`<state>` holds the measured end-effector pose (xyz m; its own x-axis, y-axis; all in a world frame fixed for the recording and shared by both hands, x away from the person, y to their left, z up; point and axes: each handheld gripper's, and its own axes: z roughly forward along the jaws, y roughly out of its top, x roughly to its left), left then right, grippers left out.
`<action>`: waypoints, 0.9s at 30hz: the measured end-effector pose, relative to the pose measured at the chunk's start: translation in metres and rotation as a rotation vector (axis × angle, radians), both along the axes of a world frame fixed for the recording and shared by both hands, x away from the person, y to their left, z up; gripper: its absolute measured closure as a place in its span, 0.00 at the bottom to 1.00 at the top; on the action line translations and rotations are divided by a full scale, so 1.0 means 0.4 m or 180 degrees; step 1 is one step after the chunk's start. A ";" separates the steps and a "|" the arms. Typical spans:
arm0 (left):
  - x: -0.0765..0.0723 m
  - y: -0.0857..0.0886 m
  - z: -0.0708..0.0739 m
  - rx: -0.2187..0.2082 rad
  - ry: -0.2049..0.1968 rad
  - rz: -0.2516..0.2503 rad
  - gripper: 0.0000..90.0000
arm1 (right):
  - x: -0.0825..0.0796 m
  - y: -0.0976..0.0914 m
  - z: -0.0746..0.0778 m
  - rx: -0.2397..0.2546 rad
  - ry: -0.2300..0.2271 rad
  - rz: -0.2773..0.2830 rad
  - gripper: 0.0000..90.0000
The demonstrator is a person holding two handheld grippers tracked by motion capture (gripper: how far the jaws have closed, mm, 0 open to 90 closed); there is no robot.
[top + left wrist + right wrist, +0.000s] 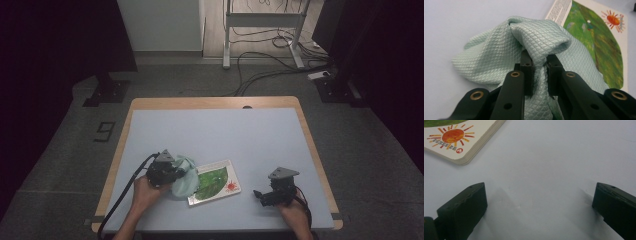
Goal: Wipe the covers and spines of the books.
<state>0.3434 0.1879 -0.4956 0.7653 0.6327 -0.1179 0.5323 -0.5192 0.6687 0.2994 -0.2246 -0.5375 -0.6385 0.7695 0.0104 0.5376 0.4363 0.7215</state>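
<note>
A pale green quilted cloth (534, 50) is pinched in the left tongs (172, 175), draped over the nine-o'clock edge of a flat picture book (216, 183), while the right tongs (261, 196) gape empty at three o'clock.

High view: above the near edge, facing forward and down over the whole tabletop (215, 130).
Left gripper view: close, low over the tabletop.
Right gripper view: close, low.
Shared: the picture book (215, 183).
</note>
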 end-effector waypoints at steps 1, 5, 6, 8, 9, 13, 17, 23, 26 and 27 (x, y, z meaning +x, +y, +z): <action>0.001 -0.005 -0.006 0.0016 0.0008 -0.0010 0.88 | 0.000 0.000 0.000 0.0000 0.0000 0.0000 0.00; 0.005 -0.010 -0.009 -0.0018 -0.0001 -0.0031 0.88 | 0.000 0.000 0.000 0.0001 0.0003 -0.0002 0.00; 0.005 -0.012 -0.010 -0.0021 -0.0001 -0.0028 0.88 | 0.000 0.000 0.000 0.0002 0.0001 -0.0002 0.00; 0.006 -0.016 -0.011 -0.0040 0.0001 -0.0027 0.88 | 0.000 0.000 0.000 0.0000 0.0000 0.0000 0.00; 0.007 -0.017 -0.012 -0.0039 -0.0009 -0.0033 0.88 | 0.000 0.000 0.000 0.0001 0.0002 -0.0002 0.00; 0.012 -0.025 -0.015 -0.0091 0.0016 -0.0034 0.88 | 0.000 0.000 0.000 0.0000 0.0001 0.0000 0.00; 0.019 -0.035 -0.015 -0.0096 0.0054 -0.0027 0.88 | 0.000 0.000 0.000 0.0000 0.0001 0.0000 0.00; 0.030 -0.095 -0.002 0.0173 -0.0005 -0.0155 0.88 | 0.000 0.000 0.000 0.0000 0.0002 0.0001 0.00; 0.040 -0.122 -0.002 0.0186 0.0019 -0.0179 0.88 | 0.000 0.000 0.000 0.0001 0.0001 0.0002 0.00; 0.044 -0.129 -0.003 0.0173 0.0021 -0.0189 0.88 | 0.000 0.000 0.000 0.0001 0.0001 0.0001 0.00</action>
<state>0.3609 0.1365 -0.4969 0.8011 0.5918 -0.0898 0.5038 -0.5855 0.6351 0.2995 -0.2247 -0.5375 -0.6388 0.7693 0.0109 0.5378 0.4363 0.7214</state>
